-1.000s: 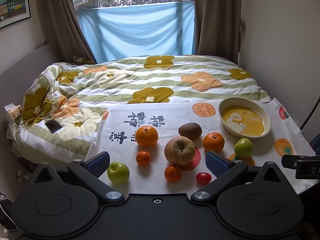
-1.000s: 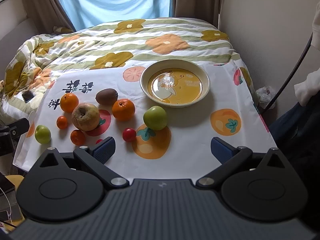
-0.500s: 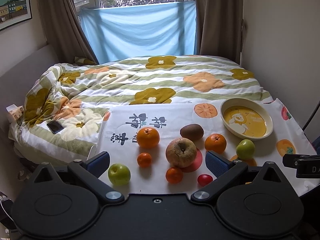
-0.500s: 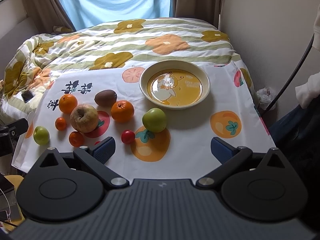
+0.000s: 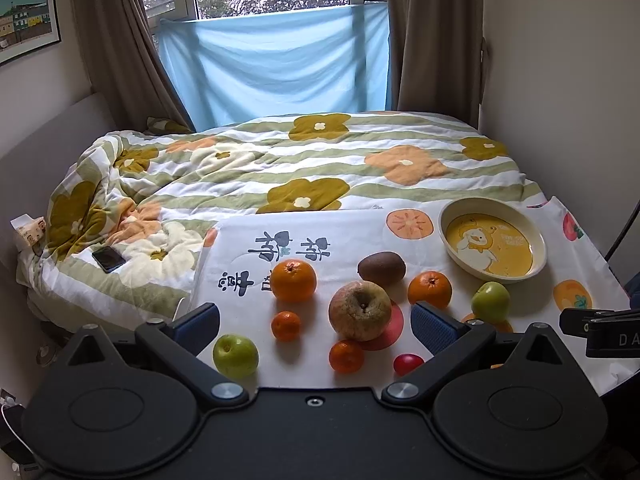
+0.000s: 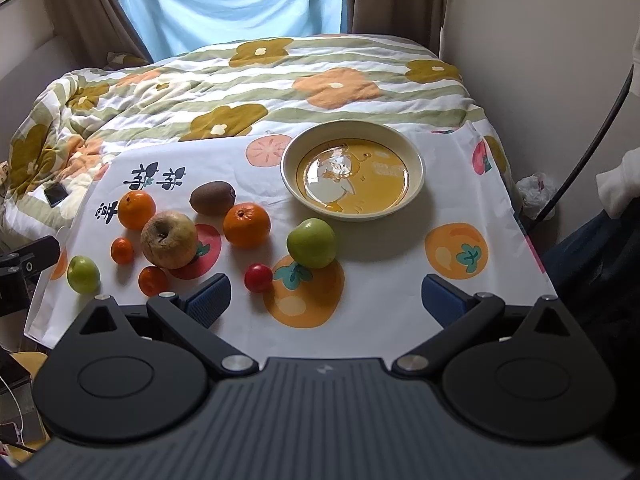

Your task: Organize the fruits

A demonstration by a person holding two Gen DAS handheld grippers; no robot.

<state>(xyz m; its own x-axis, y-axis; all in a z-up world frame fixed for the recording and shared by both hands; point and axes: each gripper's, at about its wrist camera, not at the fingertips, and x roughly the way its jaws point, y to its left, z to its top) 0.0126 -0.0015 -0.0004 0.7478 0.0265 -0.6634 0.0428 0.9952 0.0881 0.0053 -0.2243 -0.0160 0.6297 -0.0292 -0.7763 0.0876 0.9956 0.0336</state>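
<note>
Fruit lies on a white printed cloth [image 6: 384,280]: a big brownish apple [image 6: 169,239] [image 5: 359,310], two oranges [image 6: 246,225] [image 6: 136,209], a kiwi [image 6: 212,197], two small tangerines [image 6: 153,280], a red cherry tomato [image 6: 258,277], and two green apples [image 6: 311,242] [image 6: 83,274]. An empty yellow duck bowl [image 6: 416,160] [image 5: 538,236] stands behind them to the right. My left gripper [image 5: 316,320] is open above the near fruit. My right gripper [image 6: 326,294] is open just in front of the tomato and the green apple. Both hold nothing.
The cloth lies on a bed with a flowered quilt [image 5: 320,168]. A phone [image 5: 108,258] lies on the quilt at the left. A wall runs along the right side and curtains [image 5: 272,64] hang behind. A black cable [image 6: 592,140] hangs at the right.
The left gripper's view has tilted up and pulled back a little, showing more window. The right gripper has crept slightly forward towards the fruit. No fruit has moved.
</note>
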